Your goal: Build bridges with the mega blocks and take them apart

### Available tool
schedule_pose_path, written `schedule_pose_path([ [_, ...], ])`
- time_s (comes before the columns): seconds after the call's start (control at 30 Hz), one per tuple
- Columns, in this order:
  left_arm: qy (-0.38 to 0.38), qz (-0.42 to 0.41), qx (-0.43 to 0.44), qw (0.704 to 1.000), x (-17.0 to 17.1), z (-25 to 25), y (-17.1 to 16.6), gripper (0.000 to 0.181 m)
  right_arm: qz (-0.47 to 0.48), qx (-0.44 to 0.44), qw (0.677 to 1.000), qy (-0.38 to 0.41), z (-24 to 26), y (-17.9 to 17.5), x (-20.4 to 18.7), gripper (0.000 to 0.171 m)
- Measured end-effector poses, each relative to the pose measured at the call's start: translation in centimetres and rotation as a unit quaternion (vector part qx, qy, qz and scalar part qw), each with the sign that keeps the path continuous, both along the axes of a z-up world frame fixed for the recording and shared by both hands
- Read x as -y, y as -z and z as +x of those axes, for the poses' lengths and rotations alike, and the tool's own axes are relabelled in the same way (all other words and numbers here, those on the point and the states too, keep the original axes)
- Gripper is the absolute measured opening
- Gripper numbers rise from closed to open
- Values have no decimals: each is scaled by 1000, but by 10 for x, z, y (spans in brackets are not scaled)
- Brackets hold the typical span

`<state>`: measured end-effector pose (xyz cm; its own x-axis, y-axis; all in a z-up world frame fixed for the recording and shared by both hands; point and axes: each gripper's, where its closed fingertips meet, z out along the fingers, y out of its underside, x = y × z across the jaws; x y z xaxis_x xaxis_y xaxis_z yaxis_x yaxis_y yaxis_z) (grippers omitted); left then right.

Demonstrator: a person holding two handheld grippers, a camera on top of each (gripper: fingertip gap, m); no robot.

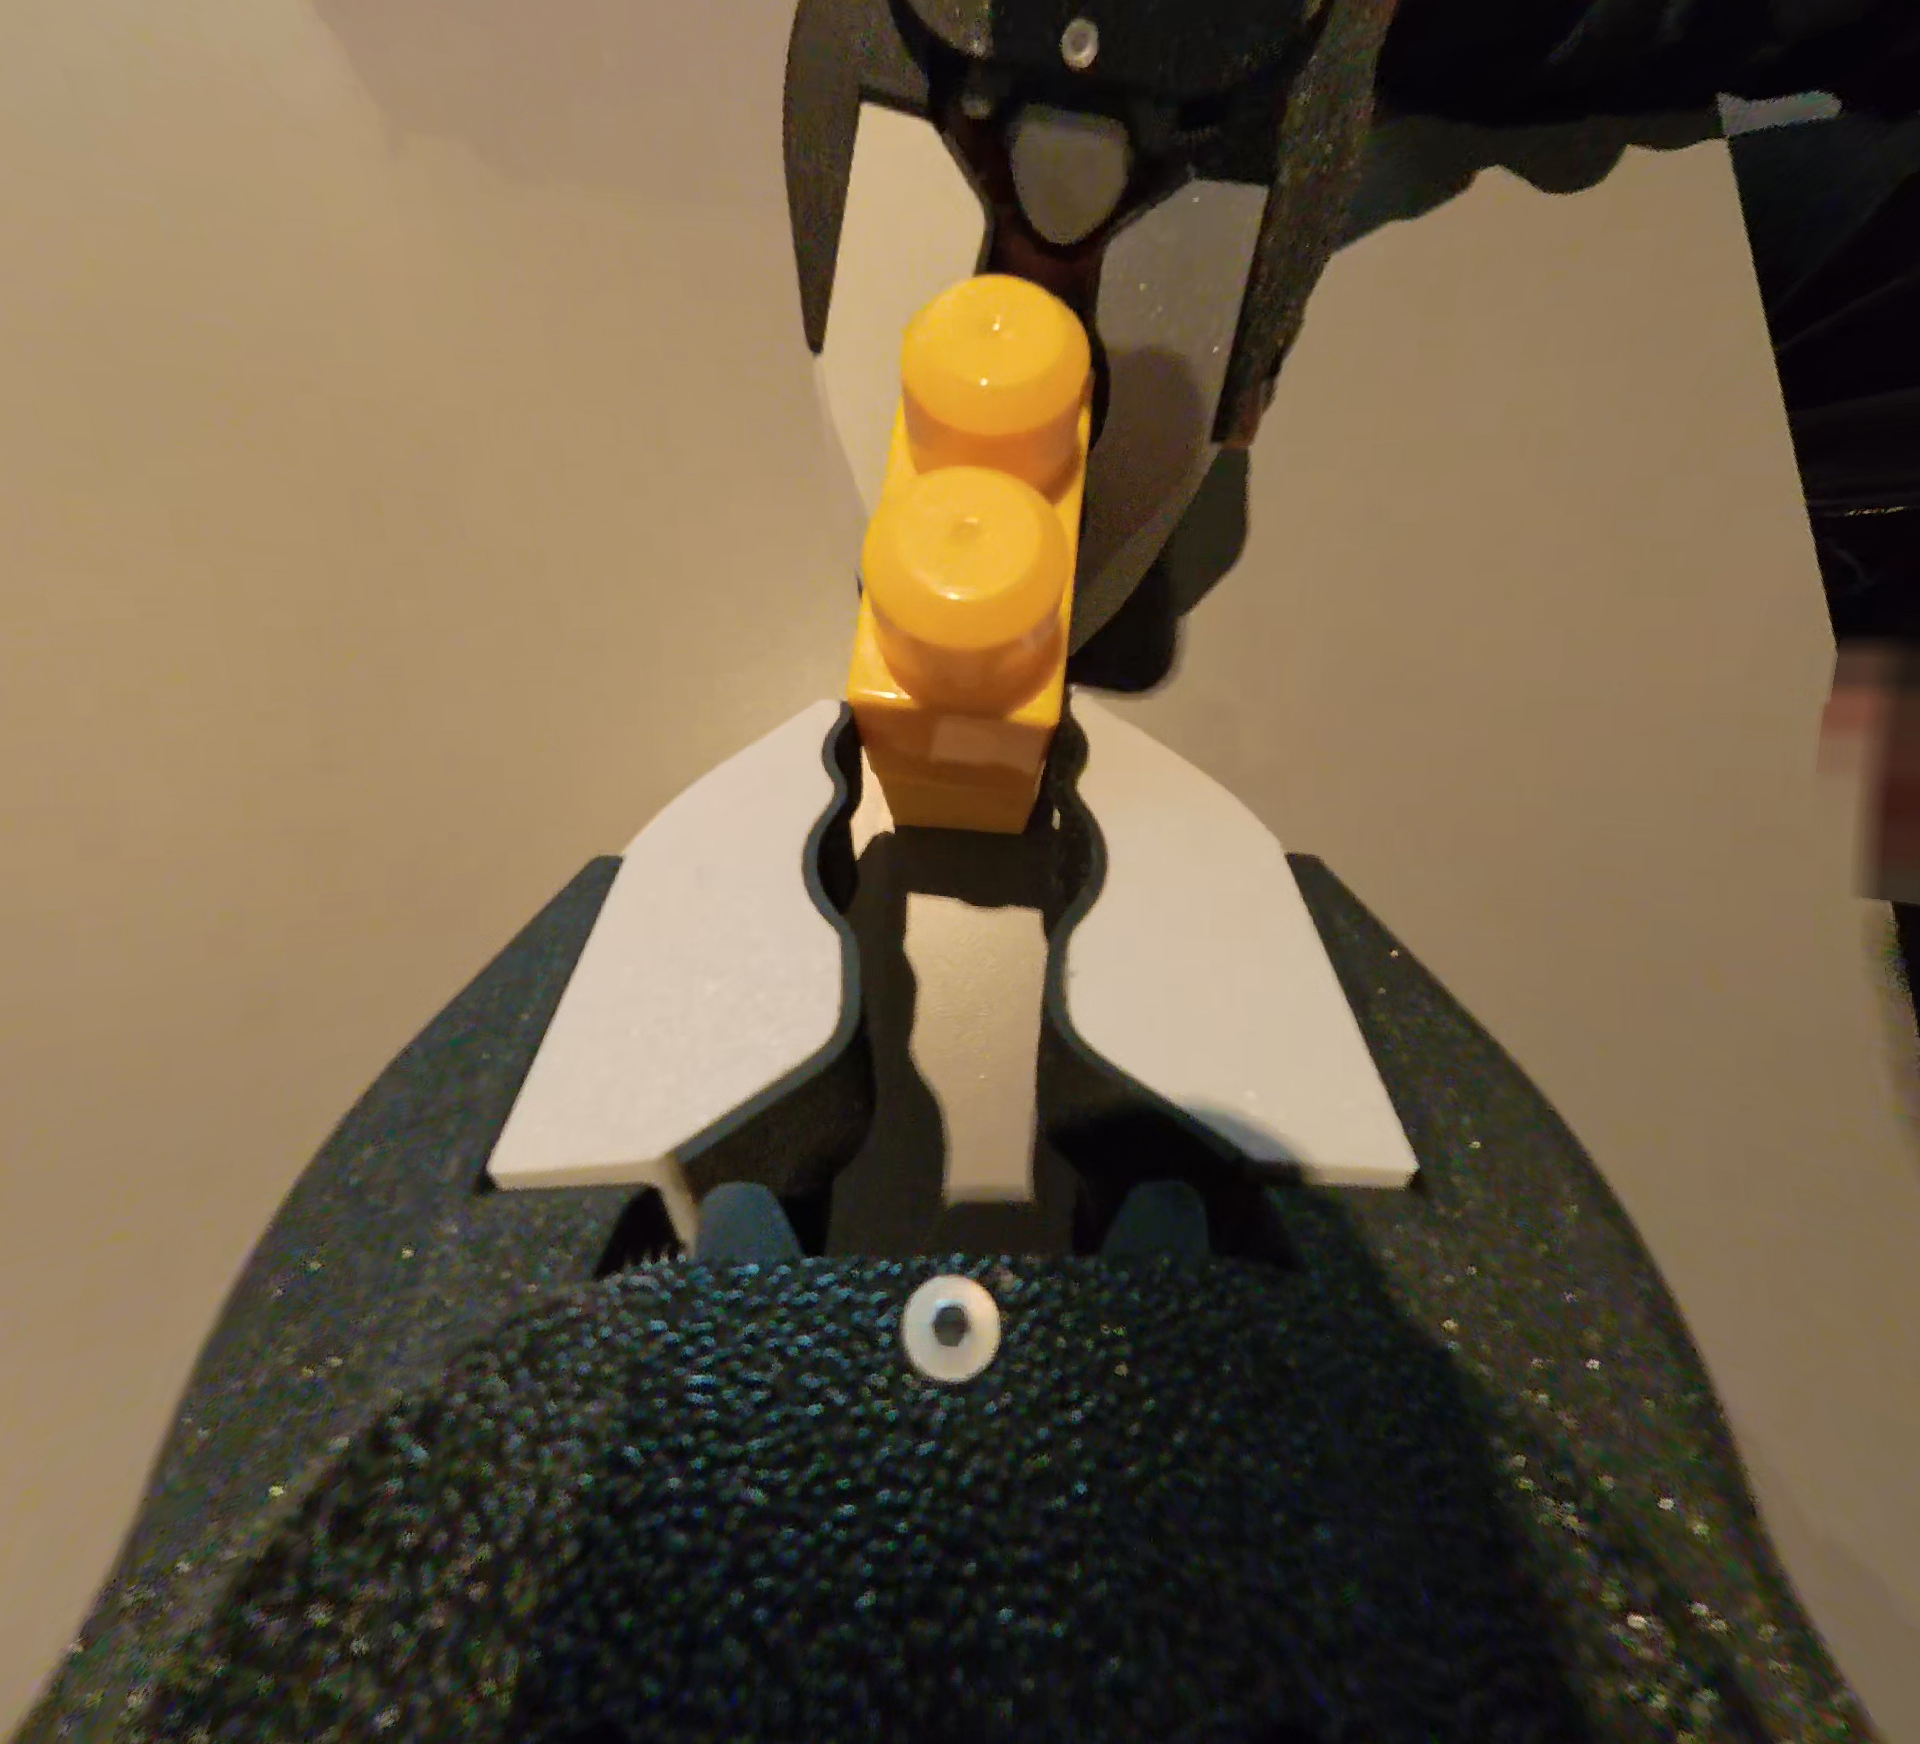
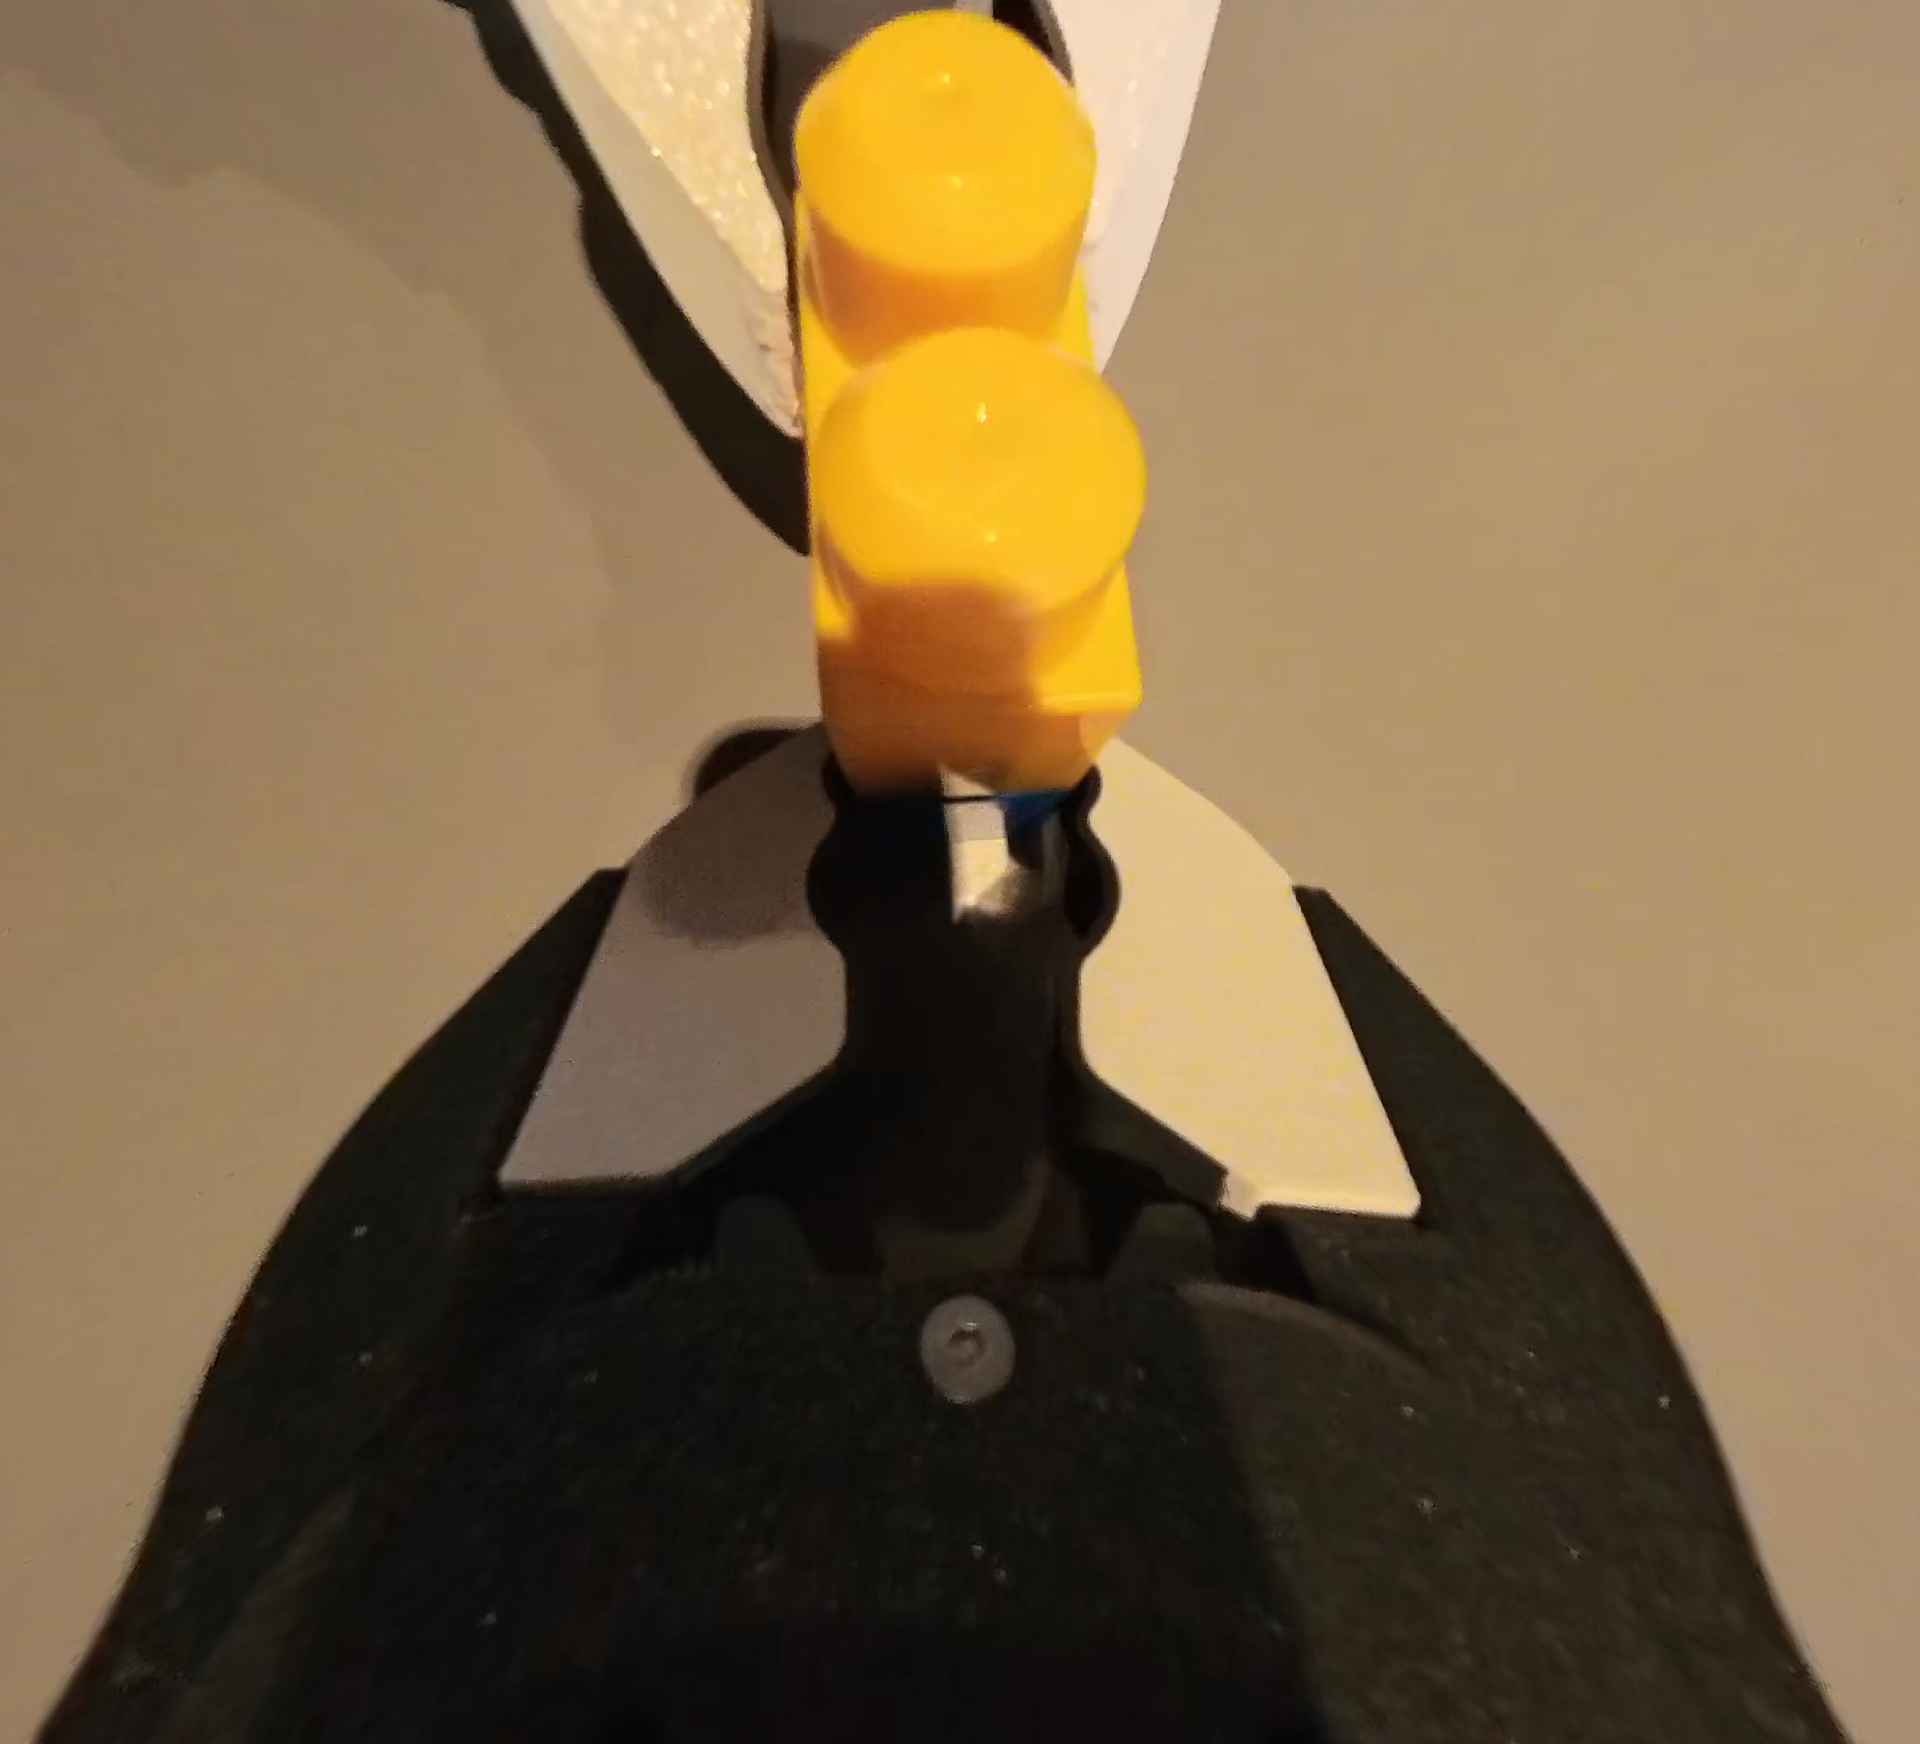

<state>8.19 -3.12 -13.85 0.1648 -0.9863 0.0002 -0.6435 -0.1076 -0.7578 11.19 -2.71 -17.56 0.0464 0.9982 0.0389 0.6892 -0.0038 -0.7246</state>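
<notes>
A yellow mega block (image 1: 961,614) with 2 studs, light, rigid and glossy-slick, sits mid-worktop (image 1: 364,447), pinched at opposite ends by the left gripper (image 1: 951,775) and right gripper (image 2: 961,785); flat sidewalls likely offer the surest hold.

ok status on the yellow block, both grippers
Left gripper shut on yellow block. Right gripper at its opposite end, grip unclear. Nothing in the way.
</notes>
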Motion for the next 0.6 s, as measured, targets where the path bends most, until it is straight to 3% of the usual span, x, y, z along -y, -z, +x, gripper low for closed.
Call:
schedule_pose_path([
  [0.6,-54,1,-13,998,-2,-1,1,35,-21,12,999,47,0,1,-2,39],
])
